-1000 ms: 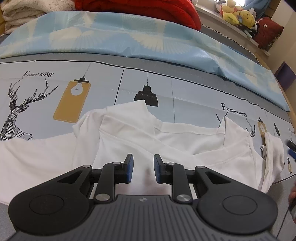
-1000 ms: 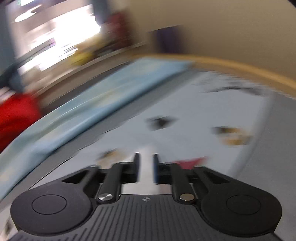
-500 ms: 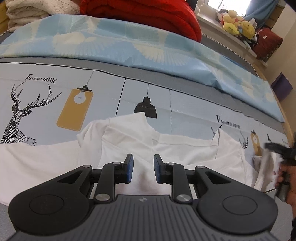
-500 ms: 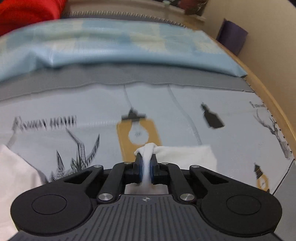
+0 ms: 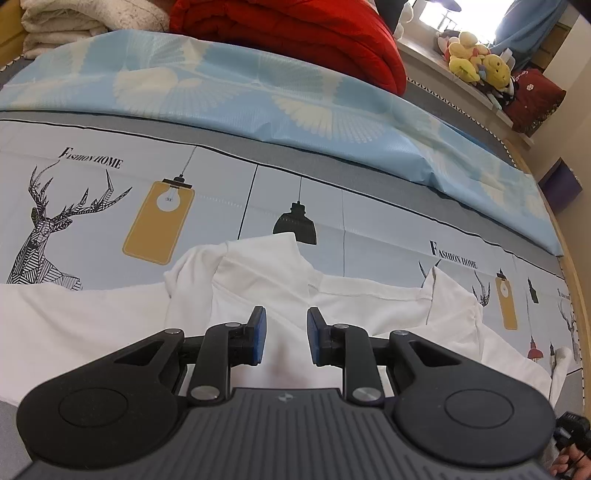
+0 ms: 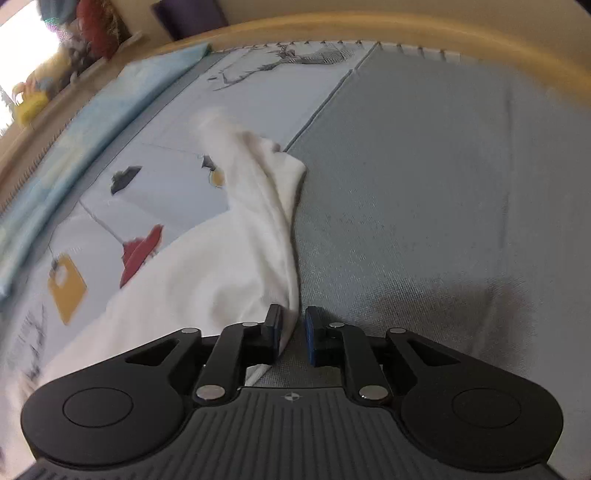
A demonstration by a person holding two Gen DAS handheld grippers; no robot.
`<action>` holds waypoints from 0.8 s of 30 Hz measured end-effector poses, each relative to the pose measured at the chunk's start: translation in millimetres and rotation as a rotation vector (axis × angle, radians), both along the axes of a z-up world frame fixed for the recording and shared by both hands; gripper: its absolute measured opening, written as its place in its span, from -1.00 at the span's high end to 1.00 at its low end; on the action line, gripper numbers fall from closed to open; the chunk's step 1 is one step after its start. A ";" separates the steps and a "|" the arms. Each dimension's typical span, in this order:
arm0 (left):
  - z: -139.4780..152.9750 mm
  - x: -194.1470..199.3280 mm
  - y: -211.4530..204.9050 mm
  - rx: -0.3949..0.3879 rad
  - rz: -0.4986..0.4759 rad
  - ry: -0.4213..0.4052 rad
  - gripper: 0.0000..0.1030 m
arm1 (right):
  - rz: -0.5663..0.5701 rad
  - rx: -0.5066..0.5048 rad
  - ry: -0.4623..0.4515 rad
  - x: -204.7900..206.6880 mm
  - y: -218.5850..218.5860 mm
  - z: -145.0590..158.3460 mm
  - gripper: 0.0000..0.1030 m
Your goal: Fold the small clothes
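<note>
Your left gripper (image 5: pixel 282 334) hangs unclenched and empty above the white T-shirt (image 5: pixel 362 314) spread on the printed bed sheet (image 5: pixel 229 184). Your right gripper (image 6: pixel 291 332) is opening, the shirt's hem between its jaws. Beyond lies a red quilt (image 5: pixel 295 33).

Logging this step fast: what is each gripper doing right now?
Left gripper: open, empty, above the white shirt.
Right gripper: opening; a shirt edge lies between its jaws, no longer clamped.

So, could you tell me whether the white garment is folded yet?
Not yet: the white garment lies mostly spread on the bed, edges rumpled.
</note>
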State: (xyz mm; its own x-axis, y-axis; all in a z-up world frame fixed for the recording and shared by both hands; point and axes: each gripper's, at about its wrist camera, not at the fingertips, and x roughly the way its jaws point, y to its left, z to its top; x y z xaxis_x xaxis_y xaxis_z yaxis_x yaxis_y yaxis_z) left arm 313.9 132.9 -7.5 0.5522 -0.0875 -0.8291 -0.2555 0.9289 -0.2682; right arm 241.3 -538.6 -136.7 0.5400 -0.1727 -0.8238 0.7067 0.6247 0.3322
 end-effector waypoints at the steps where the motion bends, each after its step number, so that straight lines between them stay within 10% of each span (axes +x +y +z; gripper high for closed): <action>1: -0.5 0.3 -0.7 -0.001 0.001 0.002 0.48 | 0.022 -0.030 -0.019 3.4 -2.6 2.8 0.56; 4: -1.7 1.3 -3.2 -0.001 -0.004 0.005 0.44 | 0.028 -0.103 -0.059 14.4 -9.9 9.2 0.20; 14: -7.4 5.2 -7.7 0.018 -0.027 0.021 0.40 | 0.168 -0.342 -0.037 100.9 -43.4 6.2 0.14; 18: -10.0 6.5 -8.3 0.026 -0.035 0.028 0.40 | 0.272 -0.379 -0.032 124.5 -49.9 10.8 0.91; 22: -10.1 7.0 -7.3 0.030 -0.036 0.032 0.40 | -0.010 -0.469 -0.263 86.9 -79.7 46.7 0.91; 24: -8.5 7.0 -8.0 0.032 -0.042 0.028 0.40 | -0.181 -0.463 -0.183 74.8 -103.3 34.9 0.89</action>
